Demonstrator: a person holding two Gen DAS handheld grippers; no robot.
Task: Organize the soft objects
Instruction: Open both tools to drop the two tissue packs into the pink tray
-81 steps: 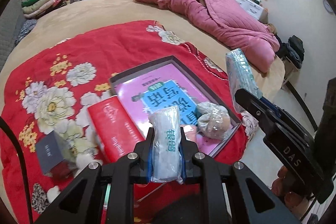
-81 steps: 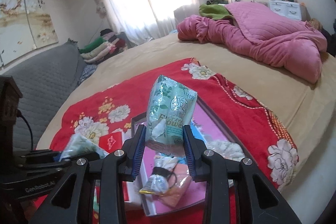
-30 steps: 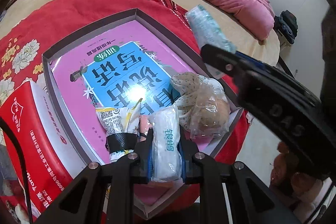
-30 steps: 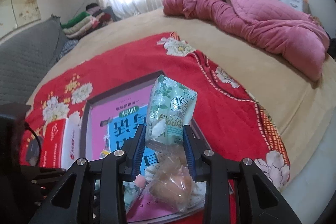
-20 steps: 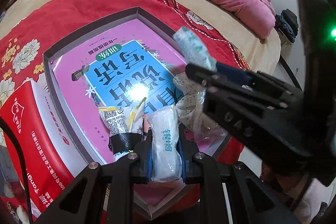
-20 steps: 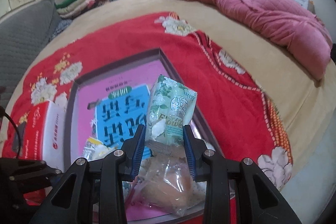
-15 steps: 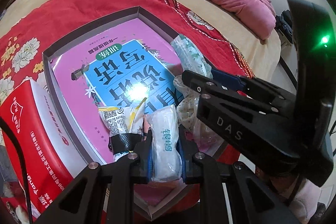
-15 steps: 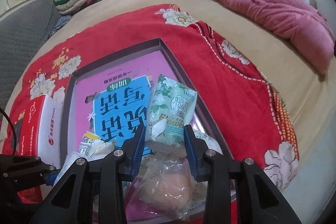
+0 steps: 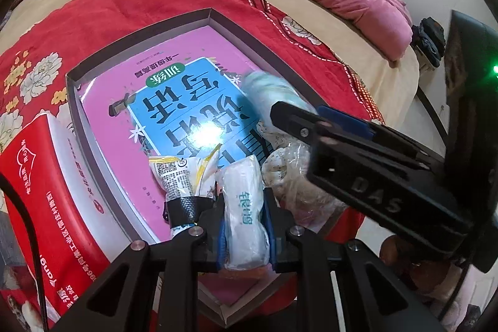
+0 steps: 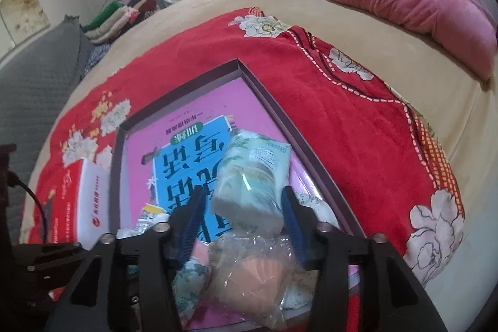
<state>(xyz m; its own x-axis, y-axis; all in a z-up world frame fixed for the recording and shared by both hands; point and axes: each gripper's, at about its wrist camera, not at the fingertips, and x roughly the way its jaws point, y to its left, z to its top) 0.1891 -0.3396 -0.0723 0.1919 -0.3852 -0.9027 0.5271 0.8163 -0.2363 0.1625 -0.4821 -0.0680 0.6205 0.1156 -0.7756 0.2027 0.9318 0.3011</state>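
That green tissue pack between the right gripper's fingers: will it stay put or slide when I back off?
The green tissue pack looks soft and probably light. The right gripper has opened, and the pack lies tilted against the bagged item, so it may slump. Its glossy wrap could slide on the shiny book in the tray.

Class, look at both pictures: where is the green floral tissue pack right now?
The green floral tissue pack sits between the right gripper's open fingers, inside the box, just beyond the bagged bun.

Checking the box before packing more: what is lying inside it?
In the box: a pink book, snack packet, bagged item and green tissue pack. Anything beneath the book is hidden.
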